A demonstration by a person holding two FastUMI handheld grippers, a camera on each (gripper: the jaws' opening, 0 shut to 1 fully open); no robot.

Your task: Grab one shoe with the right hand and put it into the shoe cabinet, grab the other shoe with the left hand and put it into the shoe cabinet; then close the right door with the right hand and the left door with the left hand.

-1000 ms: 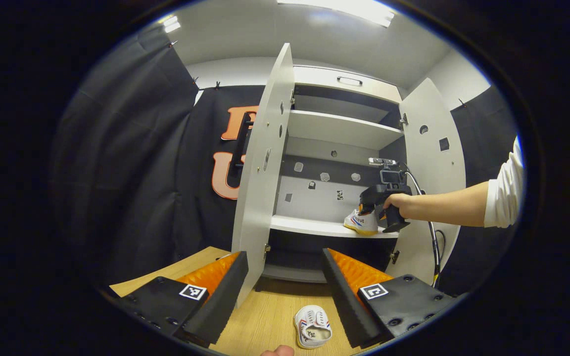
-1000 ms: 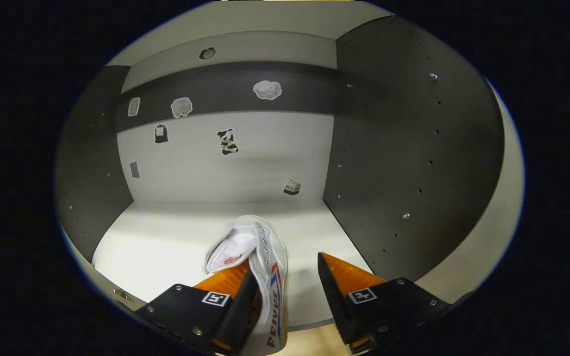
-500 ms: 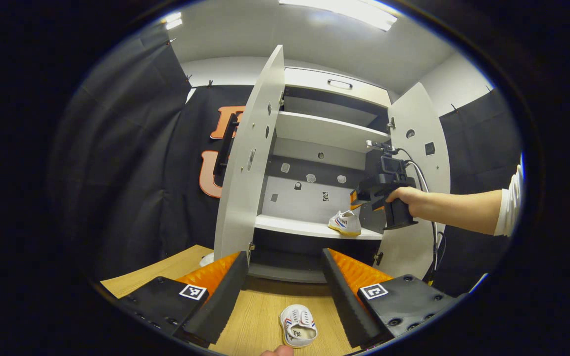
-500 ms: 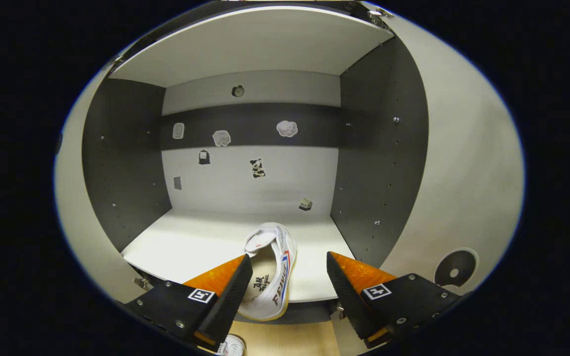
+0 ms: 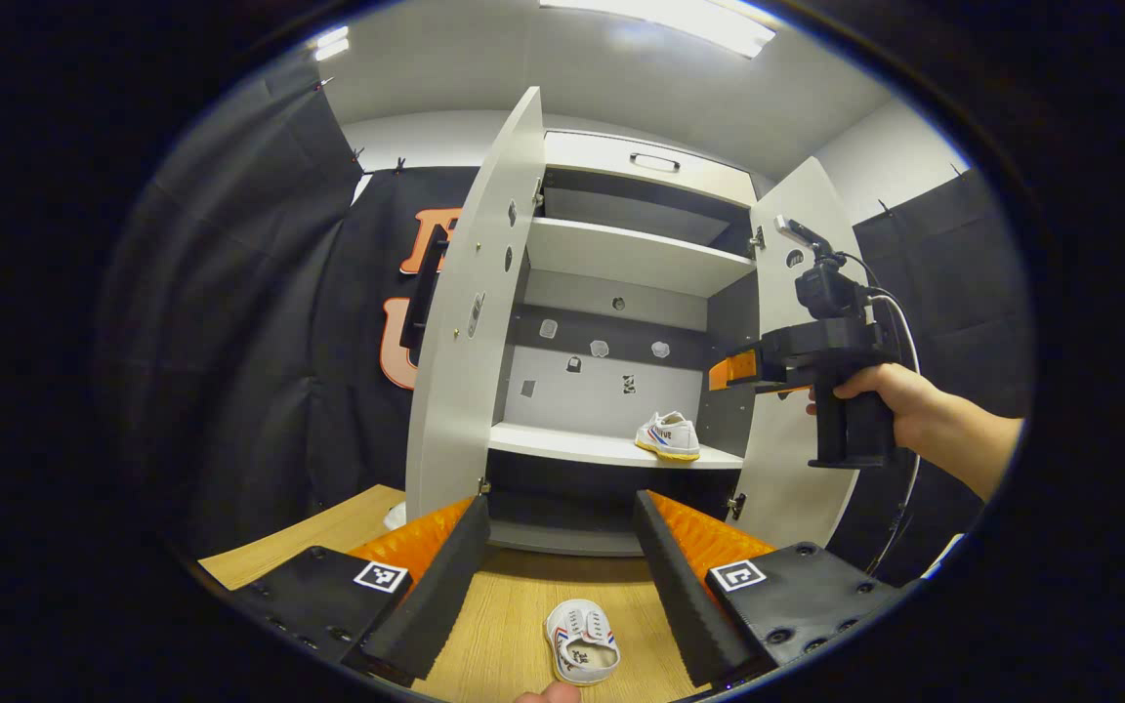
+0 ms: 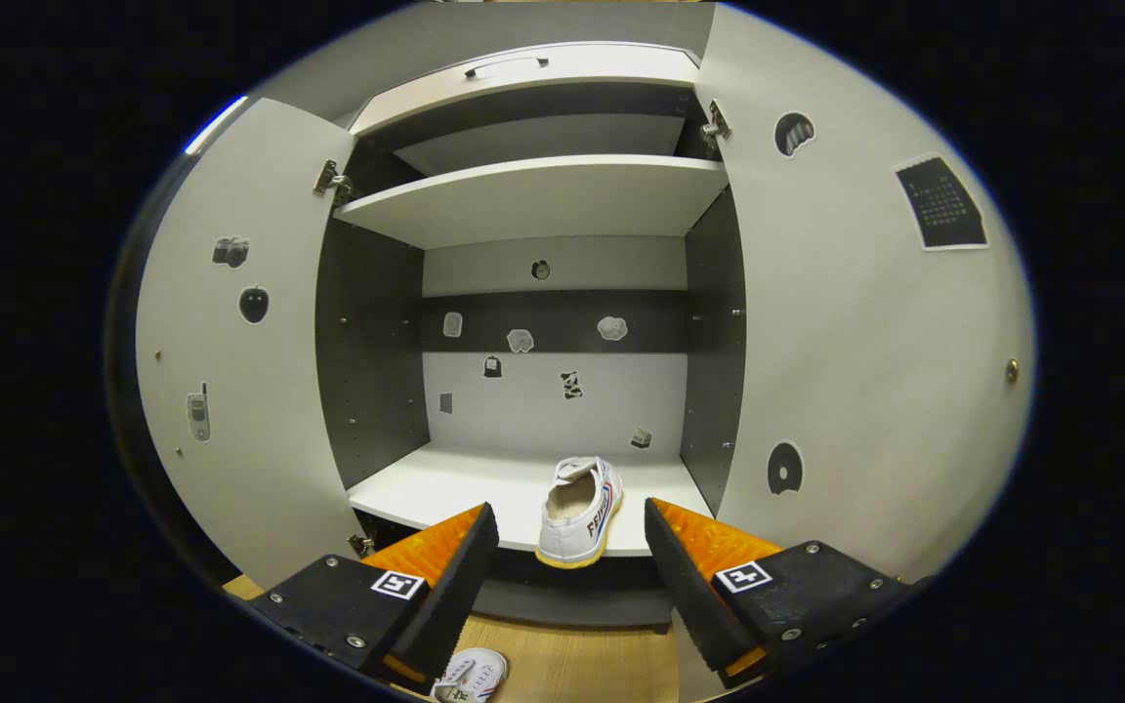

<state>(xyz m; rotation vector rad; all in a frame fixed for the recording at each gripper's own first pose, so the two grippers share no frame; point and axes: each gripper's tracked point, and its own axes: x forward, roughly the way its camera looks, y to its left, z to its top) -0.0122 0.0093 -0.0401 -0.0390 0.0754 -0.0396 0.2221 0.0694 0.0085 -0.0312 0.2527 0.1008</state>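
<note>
- One shoe (image 6: pixel 579 513) is seen resting on the middle shelf (image 6: pixel 455 483) of the shoe cabinet (image 5: pixel 641 161), toward the shelf's right end and close to its front edge; the heel faces outward in the right gripper view.
- The second shoe (image 5: pixel 582 640) lies on the wooden tabletop (image 5: pixel 514 605) in front of the cabinet, between the spread fingers of the left tongs (image 5: pixel 560 576), which are released and hold nothing.
- The right tongs (image 6: pixel 567 576) are likewise released and empty, held out in front of the cabinet by a hand (image 5: pixel 899 400).
- The step in hand is judged to be the pick-up of the second shoe with the left tongs. The tongs would best be lowered over the middle of the shoe and closed across its sides, so that it is not tipped or pushed along the tabletop.
- For placement, the free part of the shelf to the left of the first shoe is suggested, well back from the edge, so that the doors can shut freely.
- Both the left door (image 5: pixel 470 322) and the right door (image 6: pixel 865 322) stand wide open.
- Compared with a second ago, the right tongs have been drawn back out of the cabinet; then a finger was inside the shoe, now the shoe stands free on the shelf.
- In the left gripper view, the second shoe's place between the fingers has hardly changed.
</note>
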